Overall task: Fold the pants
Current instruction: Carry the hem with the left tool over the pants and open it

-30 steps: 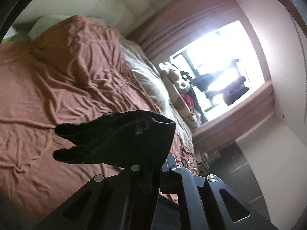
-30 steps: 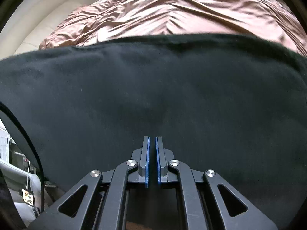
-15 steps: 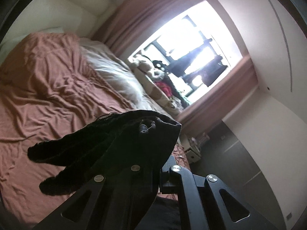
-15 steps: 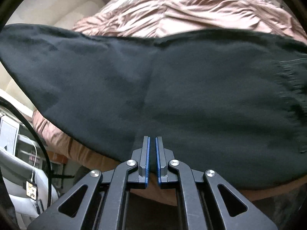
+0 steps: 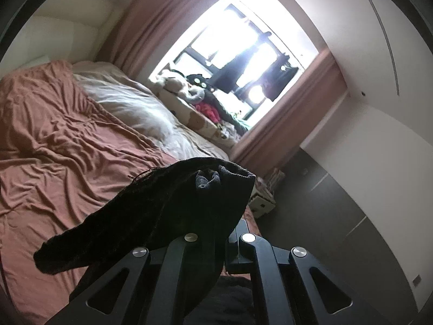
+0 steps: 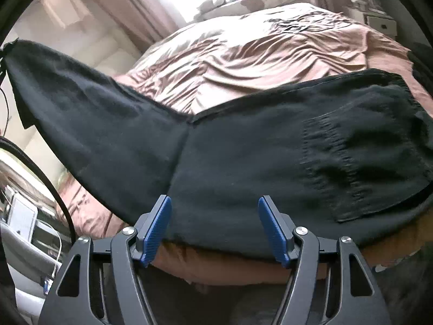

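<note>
The black pants lie spread on the brown bed sheet, back pocket to the right. One leg rises off the bed toward the upper left. My right gripper hovers at the pants' near edge and its jaws are opening. The blue pads stand wide apart and do not press on the cloth lying between them. In the left wrist view my left gripper is shut on the bunched end of the pants. That black cloth drapes over the left finger and hides the tips, held above the bed.
A pale duvet lies toward the bright window, which has pink curtains and soft toys on its sill. A small box stands on the dark floor past the bed's corner. Cables and equipment sit off the bed's left side.
My right jaws went from shut to wide apart and drew back from the pants, showing more of them. My left gripper rose with the cloth end, its view swinging toward the window.
</note>
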A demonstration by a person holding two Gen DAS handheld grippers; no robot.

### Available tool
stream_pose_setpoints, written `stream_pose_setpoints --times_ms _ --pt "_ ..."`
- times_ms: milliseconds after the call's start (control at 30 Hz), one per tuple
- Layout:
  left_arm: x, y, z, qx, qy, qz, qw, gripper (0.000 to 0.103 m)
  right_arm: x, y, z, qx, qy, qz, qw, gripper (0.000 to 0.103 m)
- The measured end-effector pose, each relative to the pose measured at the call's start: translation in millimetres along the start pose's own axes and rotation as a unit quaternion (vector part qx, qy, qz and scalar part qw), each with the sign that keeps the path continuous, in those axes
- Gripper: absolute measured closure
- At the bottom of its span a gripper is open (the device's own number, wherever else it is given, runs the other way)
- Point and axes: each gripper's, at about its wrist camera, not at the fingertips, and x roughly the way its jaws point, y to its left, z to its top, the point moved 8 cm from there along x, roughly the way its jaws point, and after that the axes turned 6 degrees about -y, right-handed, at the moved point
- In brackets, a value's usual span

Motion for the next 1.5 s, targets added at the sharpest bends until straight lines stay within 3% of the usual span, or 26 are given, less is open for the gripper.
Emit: stream_pose_setpoints --times_ms 533,933,1233,1500 --pt "73 -92 -46 0.025 0.047 -0.025 0.9982 0.099 -70 -75 -14 0.078 -0.055 -0.005 0.995 0.038" --pt "142 -147 -96 0.026 0.098 -0.034 0.9942 0.099 -94 -127 -20 0.128 -0.071 0.0 0.989 0.038" --pt "188 -173 -164 0.042 0.164 -0.049 0.9843 0.099 -117 -167 -24 0.154 -0.081 -0.017 0.985 0.038" --pt "224 -158 -253 0.046 0.251 -0.055 0.9653 0.099 -141 -206 -30 0.181 -0.09 -0.039 0.978 0.038"
